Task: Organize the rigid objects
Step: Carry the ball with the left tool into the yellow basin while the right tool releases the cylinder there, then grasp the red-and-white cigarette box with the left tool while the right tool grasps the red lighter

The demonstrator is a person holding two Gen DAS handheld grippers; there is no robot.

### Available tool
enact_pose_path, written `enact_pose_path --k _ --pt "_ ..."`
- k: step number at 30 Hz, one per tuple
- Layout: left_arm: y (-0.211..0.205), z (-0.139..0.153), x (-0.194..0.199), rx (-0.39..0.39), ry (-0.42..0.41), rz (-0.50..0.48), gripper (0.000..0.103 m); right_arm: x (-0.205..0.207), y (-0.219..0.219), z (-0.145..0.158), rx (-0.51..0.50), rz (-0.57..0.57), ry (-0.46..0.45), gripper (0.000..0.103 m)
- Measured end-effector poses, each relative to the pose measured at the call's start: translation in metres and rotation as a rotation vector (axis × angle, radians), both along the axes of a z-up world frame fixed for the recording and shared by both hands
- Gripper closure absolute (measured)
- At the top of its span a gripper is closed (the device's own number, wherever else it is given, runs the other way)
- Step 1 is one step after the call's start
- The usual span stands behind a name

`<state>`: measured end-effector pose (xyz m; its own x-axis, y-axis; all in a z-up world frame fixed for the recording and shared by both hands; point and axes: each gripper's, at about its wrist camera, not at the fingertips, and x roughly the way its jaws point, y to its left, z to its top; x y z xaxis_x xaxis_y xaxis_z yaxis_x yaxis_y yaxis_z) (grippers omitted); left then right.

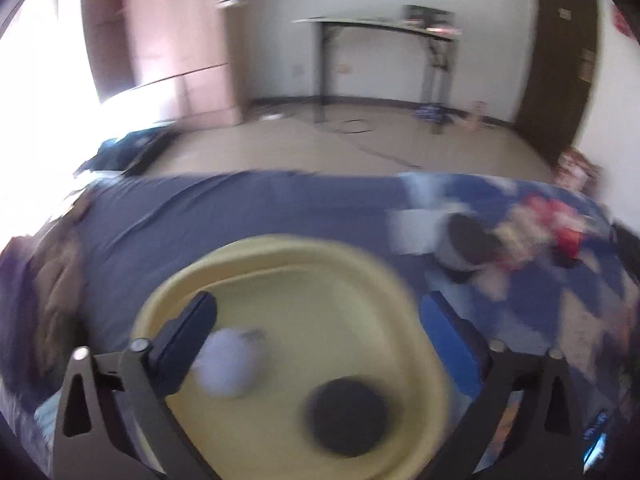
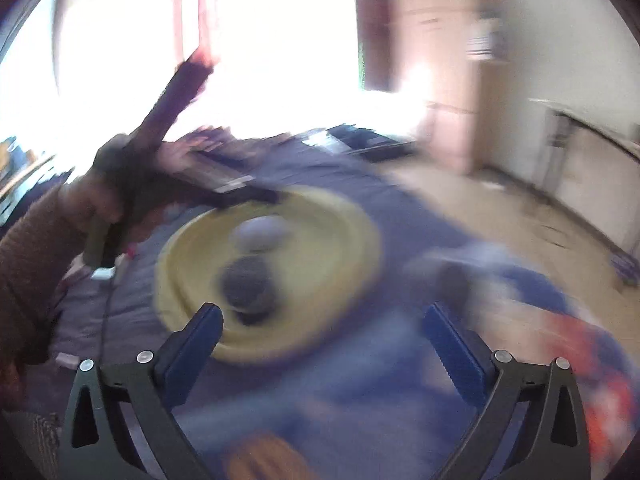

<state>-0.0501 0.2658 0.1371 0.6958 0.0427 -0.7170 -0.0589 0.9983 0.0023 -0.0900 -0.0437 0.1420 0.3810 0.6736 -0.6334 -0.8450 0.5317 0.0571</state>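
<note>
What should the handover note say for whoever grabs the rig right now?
Left tongs: open, empty, above the yellow tray.
Right tongs: open, empty, at the tray's near rim.
In the tray: a pale round object and a dark round object, side by side.
Done: those two are in.
Left: a cup on its side and blurred red and white items lie on the blue cloth past the tray; they probably go in next.

Daylight from window (image 2: 280,40), blown out to white glare. Heavy motion blur throughout both views. Fisheye bending, dark corners.
</note>
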Motion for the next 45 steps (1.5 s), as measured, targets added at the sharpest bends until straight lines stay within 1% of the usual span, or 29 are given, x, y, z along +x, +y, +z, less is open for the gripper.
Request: enact_pose_path --k 2,4,5,8,10,13,14,15,17,18,20,21,22,23,25,27,28,29,30,31,32,33,34,36,38,39,42,43,45 --pt "-0.046 0.003 0.017 -0.004 -0.001 -0.110 0.000 0.018 -0.074 0.012 0.017 -0.190 -0.029 0.000" --pt "-0.086 0.005 0.036 -0.015 -0.005 -0.191 0.000 0.023 -0.144 0.017 0.008 -0.334 -0.047 0.000" --pt "-0.100 0.005 0.045 -0.020 0.001 -0.199 0.000 0.033 -0.180 0.016 -0.004 -0.415 -0.042 0.000" --pt "-0.151 0.001 0.079 -0.047 0.031 -0.191 0.000 0.048 -0.241 0.006 -0.026 -0.625 -0.026 0.000" --pt "-0.179 -0.003 0.093 -0.003 0.044 -0.242 0.000 0.058 -0.270 -0.006 -0.006 -0.711 0.021 0.000" --pt "-0.218 -0.015 0.112 0.114 0.117 -0.376 0.000 0.083 -0.272 -0.033 0.018 -0.748 0.111 0.000" --pt "-0.225 -0.019 0.117 0.147 0.129 -0.394 0.000 0.088 -0.270 -0.043 0.007 -0.739 0.122 0.000" --pt "-0.232 -0.022 0.122 0.178 0.142 -0.405 0.000 0.094 -0.274 -0.046 -0.006 -0.729 0.120 0.000" --pt "-0.233 -0.029 0.130 0.201 0.177 -0.432 0.000 0.098 -0.264 -0.056 -0.055 -0.718 0.077 0.000" --pt "-0.231 -0.031 0.132 0.208 0.190 -0.450 0.000 0.110 -0.282 -0.054 -0.075 -0.731 0.062 0.000" --pt "-0.232 -0.033 0.134 0.247 0.201 -0.501 0.000 0.114 -0.279 -0.070 -0.123 -0.746 0.086 0.000" --pt "-0.235 -0.035 0.137 0.286 0.203 -0.530 0.000 0.115 -0.282 -0.076 -0.146 -0.755 0.098 0.000" --pt "-0.236 -0.036 0.139 0.329 0.200 -0.553 0.000 0.113 -0.280 -0.081 -0.174 -0.777 0.090 0.000" --pt "-0.236 -0.036 0.141 0.341 0.193 -0.568 0.000 0.108 -0.281 -0.083 -0.183 -0.783 0.082 0.000" --pt "-0.233 -0.039 0.145 0.328 0.207 -0.601 0.000 0.110 -0.279 -0.089 -0.190 -0.780 0.082 0.002" --pt "-0.231 -0.045 0.150 0.298 0.227 -0.616 0.000 0.112 -0.279 -0.091 -0.190 -0.792 0.077 0.013" --pt "-0.232 -0.048 0.151 0.292 0.235 -0.624 0.000 0.113 -0.280 -0.091 -0.196 -0.799 0.076 0.017" --pt "-0.234 -0.053 0.152 0.293 0.243 -0.634 0.002 0.110 -0.281 -0.090 -0.196 -0.805 0.074 0.023" --pt "-0.235 -0.055 0.153 0.294 0.245 -0.634 0.008 0.111 -0.282 -0.090 -0.190 -0.804 0.073 0.031" --pt "-0.237 -0.058 0.154 0.283 0.257 -0.636 0.014 0.112 -0.282 -0.090 -0.188 -0.800 0.074 0.035" --pt "-0.238 -0.062 0.155 0.275 0.272 -0.633 0.027 0.113 -0.281 -0.091 -0.189 -0.789 0.074 0.041" --pt "-0.238 -0.064 0.155 0.273 0.280 -0.626 0.036 0.115 -0.280 -0.094 -0.194 -0.774 0.073 0.049" --pt "-0.238 -0.065 0.154 0.270 0.278 -0.623 0.036 0.113 -0.278 -0.095 -0.194 -0.753 0.069 0.055" --pt "-0.237 -0.062 0.150 0.252 0.263 -0.617 0.037 0.112 -0.278 -0.097 -0.194 -0.746 0.057 0.070" --pt "-0.238 -0.060 0.146 0.226 0.275 -0.627 0.037 0.110 -0.283 -0.095 -0.181 -0.740 0.056 0.076" --pt "-0.239 -0.061 0.144 0.230 0.277 -0.634 0.037 0.109 -0.286 -0.095 -0.174 -0.738 0.061 0.078" --pt "-0.246 -0.061 0.139 0.287 0.265 -0.631 0.033 0.105 -0.293 -0.093 -0.167 -0.737 0.071 0.078" --pt "-0.246 -0.061 0.139 0.287 0.265 -0.626 0.032 0.104 -0.293 -0.093 -0.167 -0.737 0.067 0.078" --pt "-0.245 -0.057 0.138 0.266 0.255 -0.621 0.024 0.102 -0.294 -0.093 -0.169 -0.737 0.062 0.078"
